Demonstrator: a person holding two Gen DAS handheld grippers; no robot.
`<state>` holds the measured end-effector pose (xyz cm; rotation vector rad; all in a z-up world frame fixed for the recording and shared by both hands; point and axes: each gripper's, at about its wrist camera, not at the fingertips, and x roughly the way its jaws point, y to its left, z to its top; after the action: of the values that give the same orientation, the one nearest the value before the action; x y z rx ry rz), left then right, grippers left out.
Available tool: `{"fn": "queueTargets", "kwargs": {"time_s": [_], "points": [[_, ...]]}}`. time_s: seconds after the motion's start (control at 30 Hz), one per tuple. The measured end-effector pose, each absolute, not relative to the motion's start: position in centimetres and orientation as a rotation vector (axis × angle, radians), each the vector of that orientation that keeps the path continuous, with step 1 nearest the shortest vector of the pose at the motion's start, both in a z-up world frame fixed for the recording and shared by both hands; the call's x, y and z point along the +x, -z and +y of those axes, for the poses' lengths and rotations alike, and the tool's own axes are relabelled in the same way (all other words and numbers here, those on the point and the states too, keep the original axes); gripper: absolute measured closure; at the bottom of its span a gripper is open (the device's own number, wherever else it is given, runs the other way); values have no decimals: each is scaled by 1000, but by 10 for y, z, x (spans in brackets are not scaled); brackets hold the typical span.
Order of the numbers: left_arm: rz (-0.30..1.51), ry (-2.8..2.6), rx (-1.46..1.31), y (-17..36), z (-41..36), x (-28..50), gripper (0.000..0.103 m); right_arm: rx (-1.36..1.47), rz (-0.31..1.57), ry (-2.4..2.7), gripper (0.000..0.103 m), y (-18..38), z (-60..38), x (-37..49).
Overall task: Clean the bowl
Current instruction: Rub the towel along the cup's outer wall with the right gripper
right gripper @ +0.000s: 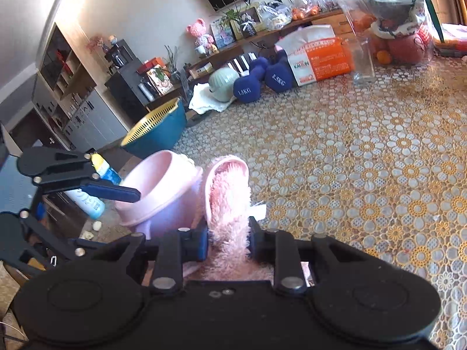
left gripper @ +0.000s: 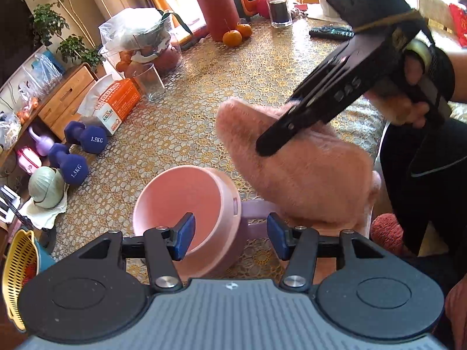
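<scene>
A pink bowl (left gripper: 181,201) with a lilac outer part (left gripper: 254,218) stands tilted on the patterned tablecloth, low in the left wrist view. My left gripper (left gripper: 230,239) is shut on its right wall, one blue pad inside the bowl and the other against the lilac part. In the right wrist view the bowl (right gripper: 163,186) is at the lower left, with a left finger (right gripper: 116,193) lying across its rim. My right gripper (right gripper: 229,245) is shut on a fluffy pink cloth (right gripper: 227,192). The cloth (left gripper: 297,172) hangs just right of the bowl, touching its side.
Two blue dumbbells (left gripper: 87,138), an orange tissue box (left gripper: 116,105) and an empty glass (left gripper: 150,83) stand at the table's left side. A teal bowl with a yellow strainer (right gripper: 157,125) sits near the left edge. Oranges (left gripper: 233,38) and a pink bottle (left gripper: 219,5) stand at the back.
</scene>
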<state>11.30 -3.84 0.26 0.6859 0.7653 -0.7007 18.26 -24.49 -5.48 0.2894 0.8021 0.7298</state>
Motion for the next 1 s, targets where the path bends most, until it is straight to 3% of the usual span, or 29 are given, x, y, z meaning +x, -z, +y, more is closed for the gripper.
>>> {"fn": "queueTargets", "kwargs": {"time_s": [0.17,0.4,0.63,0.83,1.0], "points": [[754,686,744,8,-44,111,49,293,751,-820,78,26,-240,159],[736,691,788,16,-50,109,70,204,753,-794,79,34,-210,155],[738,667,763,17,-51,114,70,172,823,-689,81,62,-218,173],[777,609,598,8,-49,122,85,248,807,-643,81,59,-245,166],[789,592,483,-2,-53,123,86,299,756,-654,81,40,-266,146]]}}
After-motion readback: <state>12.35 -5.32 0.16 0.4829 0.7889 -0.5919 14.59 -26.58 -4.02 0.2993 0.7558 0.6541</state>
